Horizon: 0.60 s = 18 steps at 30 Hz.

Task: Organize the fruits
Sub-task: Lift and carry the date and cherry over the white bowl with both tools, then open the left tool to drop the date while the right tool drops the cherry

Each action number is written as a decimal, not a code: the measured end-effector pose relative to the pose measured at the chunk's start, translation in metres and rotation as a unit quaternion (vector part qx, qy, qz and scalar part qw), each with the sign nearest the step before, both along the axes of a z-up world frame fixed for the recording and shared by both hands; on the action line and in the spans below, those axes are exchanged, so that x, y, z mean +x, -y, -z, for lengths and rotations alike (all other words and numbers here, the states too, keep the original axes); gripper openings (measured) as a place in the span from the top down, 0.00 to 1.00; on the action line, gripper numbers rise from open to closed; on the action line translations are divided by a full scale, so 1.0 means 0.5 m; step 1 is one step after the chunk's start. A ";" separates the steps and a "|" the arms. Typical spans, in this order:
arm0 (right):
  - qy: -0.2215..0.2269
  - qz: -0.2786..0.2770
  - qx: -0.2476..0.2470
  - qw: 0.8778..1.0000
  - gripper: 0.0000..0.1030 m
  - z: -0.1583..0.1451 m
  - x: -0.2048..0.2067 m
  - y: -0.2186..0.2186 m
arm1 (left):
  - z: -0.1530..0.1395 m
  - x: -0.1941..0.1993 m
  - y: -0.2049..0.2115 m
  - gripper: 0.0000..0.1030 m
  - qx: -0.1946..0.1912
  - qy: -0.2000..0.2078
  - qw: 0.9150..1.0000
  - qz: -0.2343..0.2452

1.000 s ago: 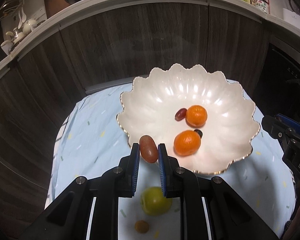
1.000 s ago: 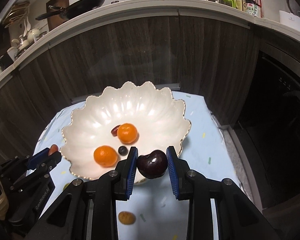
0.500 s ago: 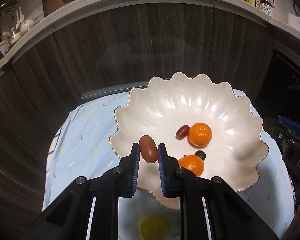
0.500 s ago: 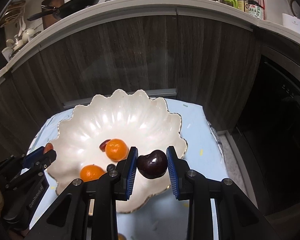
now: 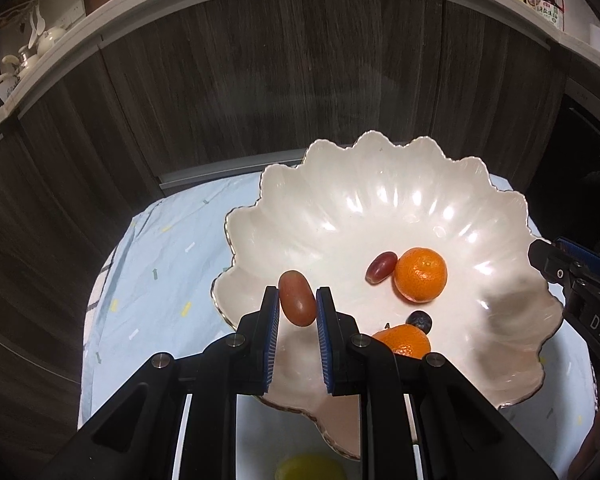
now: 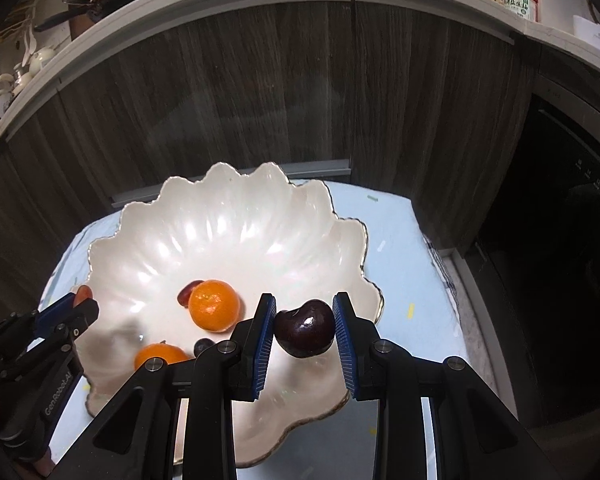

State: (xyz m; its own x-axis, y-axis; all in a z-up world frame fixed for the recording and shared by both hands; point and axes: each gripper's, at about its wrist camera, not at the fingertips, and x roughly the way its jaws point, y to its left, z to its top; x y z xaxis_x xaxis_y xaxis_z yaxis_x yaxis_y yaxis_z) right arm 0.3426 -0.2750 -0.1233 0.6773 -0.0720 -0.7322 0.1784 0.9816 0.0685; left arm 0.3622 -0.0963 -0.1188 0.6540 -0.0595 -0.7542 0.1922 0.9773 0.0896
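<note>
left gripper (image 5: 297,309): clenched on a red grape (image 5: 296,298), held over the near left rim of the white bowl (image 5: 380,208). right gripper (image 6: 304,330): clenched on a dark cherry (image 6: 305,328), over the bowl's near right rim. in the bowl: two oranges, a second grape (image 5: 381,267), a blueberry (image 5: 419,322). handling, judged: both fruits light, smooth, slippery, easily bruised; hold across the widest part, gentle pressure, release low so nothing rolls out.

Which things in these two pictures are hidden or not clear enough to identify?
- Yellow-green fruit, left wrist view: blurred, cut by the bottom edge.
- Lower orange, right wrist view: partly hidden behind the right gripper.
- Bottle labels on the shelf: too small to read.
</note>
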 end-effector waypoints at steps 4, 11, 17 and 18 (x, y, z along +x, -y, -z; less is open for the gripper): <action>-0.007 0.002 0.001 1.000 0.70 0.009 0.003 0.004 | 0.004 0.004 0.000 0.80 -0.002 -0.002 1.000 -0.003; -0.005 0.005 -0.014 1.000 0.65 0.002 0.007 0.000 | -0.005 0.002 -0.003 0.59 0.001 0.010 1.000 -0.010; 0.013 0.025 -0.033 0.999 0.32 -0.015 0.000 -0.001 | -0.020 0.000 -0.010 0.43 0.001 0.021 1.000 -0.018; 0.018 0.026 -0.036 0.999 0.30 -0.020 -0.002 -0.002 | -0.023 0.000 -0.011 0.41 0.002 0.023 1.000 -0.019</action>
State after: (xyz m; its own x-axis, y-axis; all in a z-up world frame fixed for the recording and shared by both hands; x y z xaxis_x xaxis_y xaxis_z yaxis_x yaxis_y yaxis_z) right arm 0.3417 -0.2740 -0.1132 0.6966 -0.1596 -0.6995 0.2286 0.9735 0.0055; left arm 0.3619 -0.0910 -0.1071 0.6902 -0.0304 -0.7230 0.1501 0.9834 0.1020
